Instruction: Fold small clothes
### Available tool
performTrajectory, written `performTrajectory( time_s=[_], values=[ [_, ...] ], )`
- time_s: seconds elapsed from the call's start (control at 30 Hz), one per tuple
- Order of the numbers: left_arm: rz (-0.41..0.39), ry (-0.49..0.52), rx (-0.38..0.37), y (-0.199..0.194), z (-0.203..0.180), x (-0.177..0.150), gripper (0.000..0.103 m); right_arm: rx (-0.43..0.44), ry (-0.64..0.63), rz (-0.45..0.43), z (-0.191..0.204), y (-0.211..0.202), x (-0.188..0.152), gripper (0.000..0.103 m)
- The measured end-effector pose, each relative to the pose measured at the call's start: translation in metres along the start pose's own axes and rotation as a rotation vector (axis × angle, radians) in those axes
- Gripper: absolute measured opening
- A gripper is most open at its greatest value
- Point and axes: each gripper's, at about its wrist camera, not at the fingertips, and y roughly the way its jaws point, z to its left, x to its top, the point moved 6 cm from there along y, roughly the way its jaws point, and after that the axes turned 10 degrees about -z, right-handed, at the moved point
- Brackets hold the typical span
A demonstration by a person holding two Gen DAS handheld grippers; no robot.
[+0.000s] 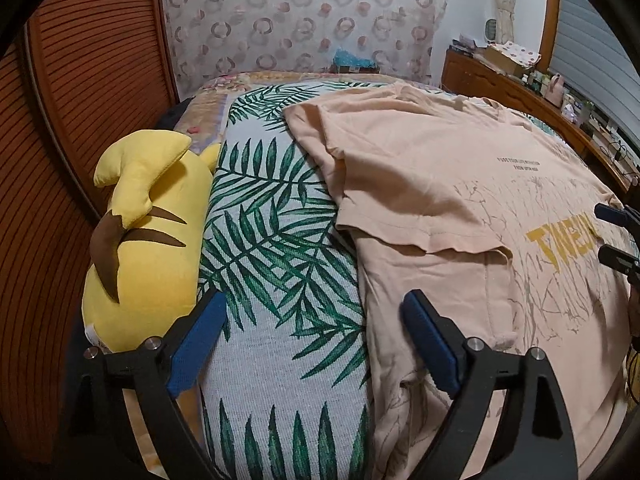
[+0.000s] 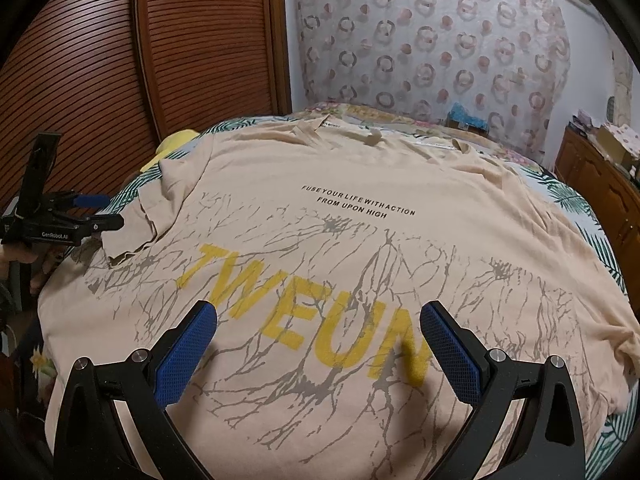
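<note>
A peach T-shirt point(image 2: 360, 168) with yellow letters and a grey crack print lies flat on the bed, printed side up. Its left sleeve point(image 1: 420, 220) is folded inward onto the body. My left gripper point(image 1: 314, 300) hovers open over the shirt's left edge, one finger above the bedspread and the other above the cloth, holding nothing. It also shows at the left edge of the right wrist view as the left gripper point(image 2: 110, 211), beside the folded sleeve. My right gripper point(image 2: 319, 310) stands open over the yellow letters, empty; in the left wrist view the right gripper point(image 1: 602, 232) is at the far right.
A yellow plush toy point(image 1: 148, 240) lies on the bed's left side, on the leaf-print bedspread point(image 1: 272, 240). Slatted wooden wardrobe doors point(image 2: 200, 40) stand close on the left. A wooden dresser point(image 1: 520, 76) crowded with small items runs along the right.
</note>
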Motion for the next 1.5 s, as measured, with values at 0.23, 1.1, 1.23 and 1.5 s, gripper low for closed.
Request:
performTrajectory(
  time_s=[0.23,1.1,1.23,1.5],
  values=[
    [-0.009,-0.014,0.019,-0.003,0.002,-0.002,0.091,0.098,-0.066,0.0,0.036,0.017,0.032,0.081],
    [-0.016,-0.027,0.037,-0.004,0.006,-0.002,0.091,0.435,-0.173,0.171,0.171,0.163,0.085,0.026],
    [-0.024,-0.039,0.049,-0.005,0.009,-0.002,0.091,0.431,-0.202,0.164,0.176,0.161,0.085,0.03],
    [-0.186,-0.118,0.104,-0.048,0.023,0.001,0.091,0.382,-0.303,0.12,0.186,0.145,0.082,0.036]
  ],
)
